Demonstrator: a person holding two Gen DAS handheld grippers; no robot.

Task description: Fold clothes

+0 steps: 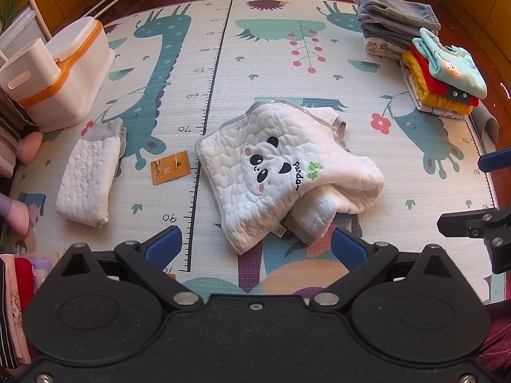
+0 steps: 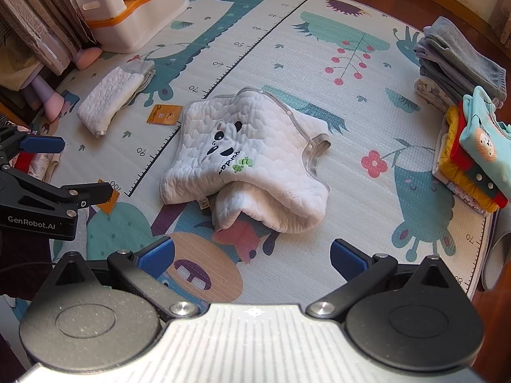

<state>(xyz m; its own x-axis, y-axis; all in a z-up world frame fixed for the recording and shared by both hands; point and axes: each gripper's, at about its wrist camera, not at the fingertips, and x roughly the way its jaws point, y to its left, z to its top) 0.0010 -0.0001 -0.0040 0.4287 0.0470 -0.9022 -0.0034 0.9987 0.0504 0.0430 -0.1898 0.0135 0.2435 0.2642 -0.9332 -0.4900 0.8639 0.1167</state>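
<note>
A white quilted panda top (image 1: 281, 172) (image 2: 246, 159) lies crumpled in the middle of the play mat (image 1: 255, 63) (image 2: 319, 63), one sleeve tucked under its near edge. My left gripper (image 1: 255, 245) hovers open just short of the top's near hem, nothing between its blue pads. My right gripper (image 2: 252, 258) is also open and empty, a little short of the tucked sleeve. Each gripper appears in the other's view: the right gripper (image 1: 479, 191) at the right edge, the left gripper (image 2: 73, 169) at the left edge.
Folded white quilted trousers (image 1: 89, 178) (image 2: 111, 102) and an orange tag (image 1: 171, 167) (image 2: 164, 115) lie left of the top. A white and orange box (image 1: 67, 73) (image 2: 137, 9) stands far left. Folded clothes stacks (image 1: 415, 48) (image 2: 463, 111) sit at the right edge.
</note>
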